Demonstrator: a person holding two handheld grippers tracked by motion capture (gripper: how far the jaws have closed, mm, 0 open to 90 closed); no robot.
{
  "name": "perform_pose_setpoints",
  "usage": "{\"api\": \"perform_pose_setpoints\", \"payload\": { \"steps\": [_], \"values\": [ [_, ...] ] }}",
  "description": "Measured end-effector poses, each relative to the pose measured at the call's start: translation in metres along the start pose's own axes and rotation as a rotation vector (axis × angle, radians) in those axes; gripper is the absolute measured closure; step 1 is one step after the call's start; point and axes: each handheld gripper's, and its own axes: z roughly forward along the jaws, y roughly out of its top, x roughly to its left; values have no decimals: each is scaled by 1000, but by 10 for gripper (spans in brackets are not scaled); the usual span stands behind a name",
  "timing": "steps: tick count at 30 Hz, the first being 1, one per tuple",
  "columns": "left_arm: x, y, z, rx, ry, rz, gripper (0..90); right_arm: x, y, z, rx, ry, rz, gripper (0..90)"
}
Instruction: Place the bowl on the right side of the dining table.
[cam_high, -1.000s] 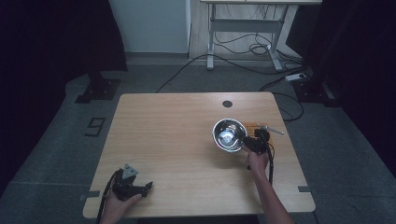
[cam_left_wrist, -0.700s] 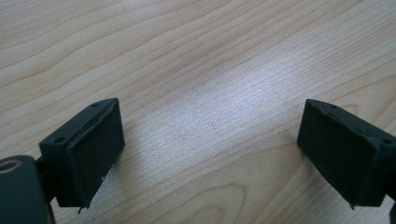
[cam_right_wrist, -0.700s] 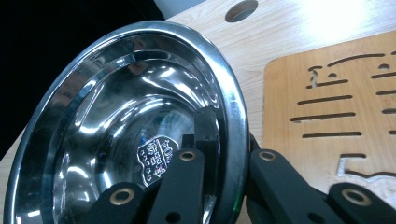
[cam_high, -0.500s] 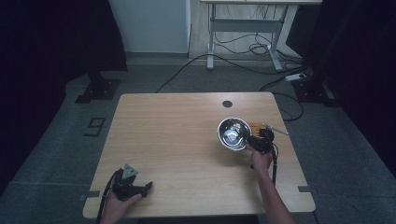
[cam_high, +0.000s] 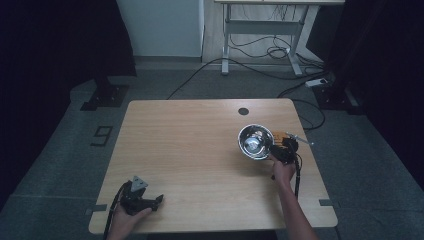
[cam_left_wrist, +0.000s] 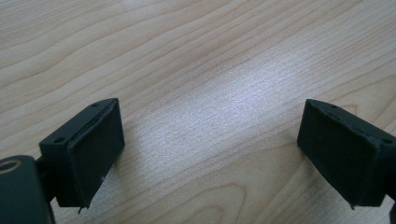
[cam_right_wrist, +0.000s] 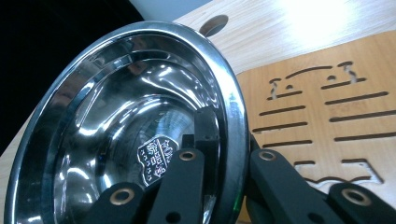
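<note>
Steel bowl (cam_right_wrist: 135, 135), shiny, stamped inside, pinched at rim by right tool (cam_right_wrist: 229, 186); left tool (cam_left_wrist: 210, 158) spread.

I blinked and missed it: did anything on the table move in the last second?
The metal bowl, its rim pinched in the right claw, slid slightly toward the table's right edge. The left claw stayed open and idle at the near left; the slotted wooden board stayed put.
</note>
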Motion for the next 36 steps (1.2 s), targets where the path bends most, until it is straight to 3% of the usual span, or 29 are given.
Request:
{"api": "perform_pose_setpoints", "payload": {
  "steps": [18,36],
  "values": [
    [0,0,0,0,0,0,70,-13,5,0,-17,-41,10,869],
    [0,0,0,0,0,0,70,-35,10,-2,-42,-121,41,868]
  ]
}}
